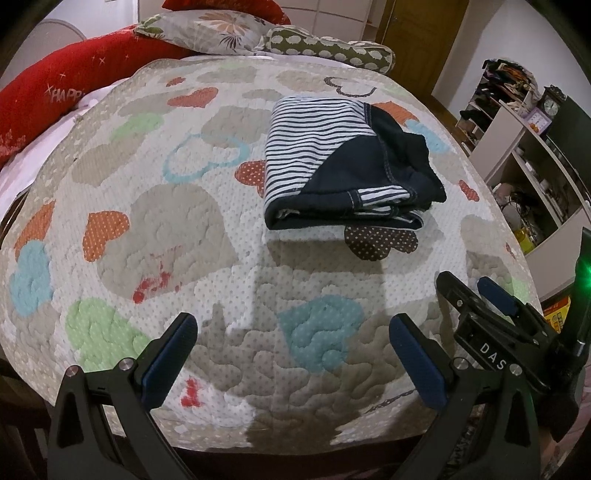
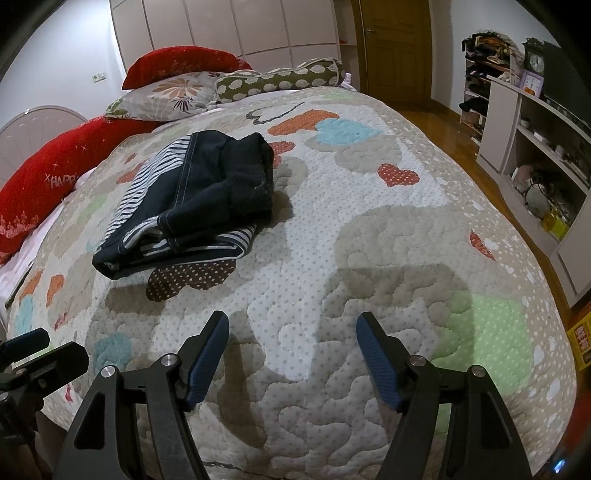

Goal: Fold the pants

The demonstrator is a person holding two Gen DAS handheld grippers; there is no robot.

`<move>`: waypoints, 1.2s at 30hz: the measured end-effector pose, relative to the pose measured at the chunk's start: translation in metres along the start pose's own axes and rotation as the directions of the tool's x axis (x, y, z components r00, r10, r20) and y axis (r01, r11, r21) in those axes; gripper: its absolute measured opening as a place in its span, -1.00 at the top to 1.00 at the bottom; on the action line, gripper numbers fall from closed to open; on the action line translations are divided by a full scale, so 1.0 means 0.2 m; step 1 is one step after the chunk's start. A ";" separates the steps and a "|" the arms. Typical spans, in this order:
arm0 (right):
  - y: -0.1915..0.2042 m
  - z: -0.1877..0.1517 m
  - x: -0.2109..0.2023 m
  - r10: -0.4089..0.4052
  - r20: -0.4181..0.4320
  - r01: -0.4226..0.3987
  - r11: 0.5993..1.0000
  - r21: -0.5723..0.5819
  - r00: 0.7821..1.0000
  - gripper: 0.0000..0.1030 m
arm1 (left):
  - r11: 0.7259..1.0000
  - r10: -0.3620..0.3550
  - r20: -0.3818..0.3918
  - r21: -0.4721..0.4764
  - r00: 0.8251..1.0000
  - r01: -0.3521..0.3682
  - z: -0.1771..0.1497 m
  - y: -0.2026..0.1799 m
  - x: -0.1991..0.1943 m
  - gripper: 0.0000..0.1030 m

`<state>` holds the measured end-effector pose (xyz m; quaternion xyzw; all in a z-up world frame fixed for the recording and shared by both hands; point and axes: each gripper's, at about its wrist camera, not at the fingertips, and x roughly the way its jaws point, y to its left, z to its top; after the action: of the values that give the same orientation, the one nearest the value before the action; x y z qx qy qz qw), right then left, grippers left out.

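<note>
The pants (image 1: 343,162), dark navy with a white-and-navy striped lining, lie folded in a compact bundle on the quilted heart-pattern bedspread (image 1: 155,221). They also show in the right wrist view (image 2: 192,203), left of centre. My left gripper (image 1: 291,332) is open and empty, held low over the near part of the bed, well short of the pants. My right gripper (image 2: 291,328) is open and empty, near the front of the bed, to the right of the pants. The right gripper also shows in the left wrist view (image 1: 476,291).
Red pillows (image 1: 55,96), a floral pillow (image 1: 210,29) and a spotted bolster (image 1: 328,48) lie at the bed's head. White shelves (image 2: 535,147) with clutter stand to the right, past a strip of wooden floor (image 2: 436,125). A wooden door (image 2: 391,48) is at the back.
</note>
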<state>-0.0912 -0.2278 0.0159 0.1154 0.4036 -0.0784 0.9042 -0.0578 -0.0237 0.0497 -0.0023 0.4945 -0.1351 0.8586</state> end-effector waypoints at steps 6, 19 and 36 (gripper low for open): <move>0.00 0.00 0.00 0.000 0.000 0.000 1.000 -0.001 1.000 -0.48 | 1.000 -0.002 -0.006 -0.004 1.000 0.002 0.00 0.00 0.00 -1.00; 0.00 0.00 0.00 -0.001 -0.001 0.001 1.000 -0.004 1.000 -0.49 | 1.000 -0.006 -0.014 -0.008 1.000 0.006 0.00 0.01 0.01 -1.00; 0.01 0.00 0.00 -0.002 0.000 0.002 1.000 -0.006 1.000 -0.50 | 1.000 -0.009 -0.016 -0.012 1.000 0.009 0.00 0.02 0.02 -1.00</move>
<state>-0.0907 -0.2266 0.0157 0.1124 0.4041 -0.0779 0.9044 -0.0562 -0.0212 0.0458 -0.0085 0.5022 -0.1362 0.8539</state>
